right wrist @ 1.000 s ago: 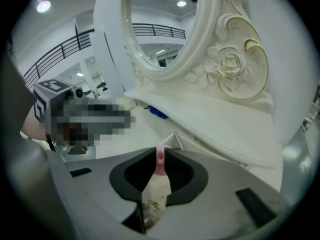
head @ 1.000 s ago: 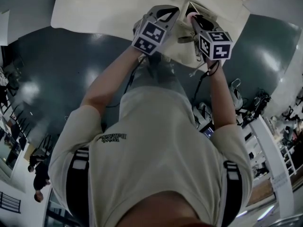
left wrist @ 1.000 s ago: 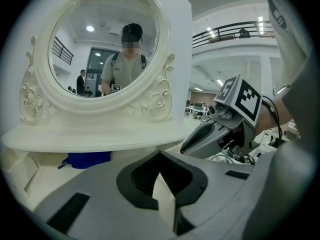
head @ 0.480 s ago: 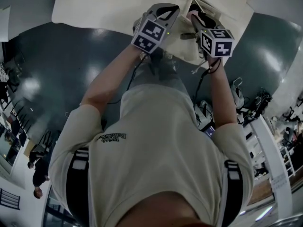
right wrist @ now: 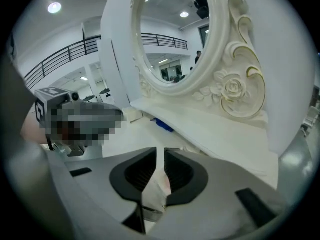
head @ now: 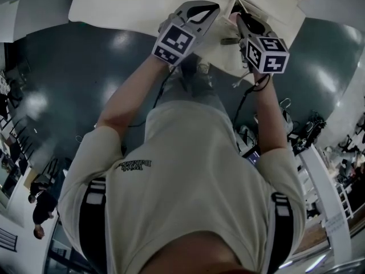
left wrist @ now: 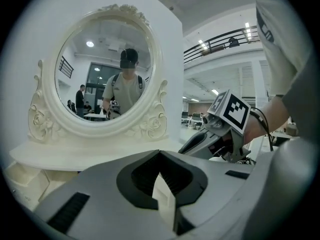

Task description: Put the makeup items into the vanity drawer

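1. Far left in the head view, we see a dark glossy floor (head: 63, 84) with ceiling lights mirrored in it. Bystanders (head: 39, 207) stand at its edge.
2. A white vanity tabletop (head: 125, 7) runs across the top. An oval mirror (left wrist: 107, 69) in a carved frame stands on it and reflects the person.
3. The left tool (head: 212, 7) is over the tabletop, jaws closed tip to tip. Only a pale sliver shows behind the tips.
4. The right tool (head: 242, 20) is just beside it, at the open vanity drawer (head: 236, 5). Its jaws clamp a pale, pink-tinged makeup item (right wrist: 155, 189). We can't tell if the item is inside the drawer.
5. A blue item (right wrist: 162, 125) lies on the tabletop below the mirror.
6. The room is bright and open, with a railed balcony (right wrist: 65, 59).
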A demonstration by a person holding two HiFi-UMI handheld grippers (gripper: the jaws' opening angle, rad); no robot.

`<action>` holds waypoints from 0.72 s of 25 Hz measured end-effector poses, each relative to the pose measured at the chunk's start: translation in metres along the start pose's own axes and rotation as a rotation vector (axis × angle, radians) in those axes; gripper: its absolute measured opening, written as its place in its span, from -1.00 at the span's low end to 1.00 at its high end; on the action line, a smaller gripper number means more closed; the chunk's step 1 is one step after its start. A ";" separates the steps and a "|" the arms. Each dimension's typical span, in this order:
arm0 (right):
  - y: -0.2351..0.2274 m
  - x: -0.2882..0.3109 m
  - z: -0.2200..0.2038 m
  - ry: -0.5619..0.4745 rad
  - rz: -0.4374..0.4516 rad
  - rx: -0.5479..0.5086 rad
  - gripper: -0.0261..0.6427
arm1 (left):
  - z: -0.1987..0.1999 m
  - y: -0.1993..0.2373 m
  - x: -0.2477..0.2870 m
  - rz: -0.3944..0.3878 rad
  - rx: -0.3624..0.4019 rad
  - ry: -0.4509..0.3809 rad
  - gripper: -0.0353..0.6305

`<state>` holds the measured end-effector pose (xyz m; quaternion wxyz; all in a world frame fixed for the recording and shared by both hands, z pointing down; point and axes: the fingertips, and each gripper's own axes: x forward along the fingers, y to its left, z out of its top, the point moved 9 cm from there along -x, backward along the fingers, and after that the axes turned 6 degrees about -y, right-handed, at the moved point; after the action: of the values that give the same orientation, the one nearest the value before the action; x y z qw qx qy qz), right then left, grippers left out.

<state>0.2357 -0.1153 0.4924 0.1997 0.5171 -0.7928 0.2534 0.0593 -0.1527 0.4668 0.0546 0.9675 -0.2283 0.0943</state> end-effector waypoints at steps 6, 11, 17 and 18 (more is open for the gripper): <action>0.028 -0.031 0.043 -0.138 0.014 -0.042 -0.82 | 0.047 -0.006 -0.034 0.024 0.034 -0.089 -0.85; 0.061 -0.067 0.087 -0.278 0.050 -0.103 -0.90 | 0.094 -0.014 -0.070 0.049 0.076 -0.185 -0.86; 0.100 -0.117 0.122 -0.410 0.074 -0.199 -0.90 | 0.146 -0.036 -0.119 0.088 0.136 -0.294 -0.85; 0.106 -0.125 0.126 -0.433 0.085 -0.195 -0.90 | 0.154 -0.040 -0.126 0.093 0.143 -0.311 -0.85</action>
<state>0.1797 -0.0666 0.2996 0.0630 0.5036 -0.8590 0.0670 -0.0094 -0.0856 0.2878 -0.0547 0.9602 -0.2711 -0.0381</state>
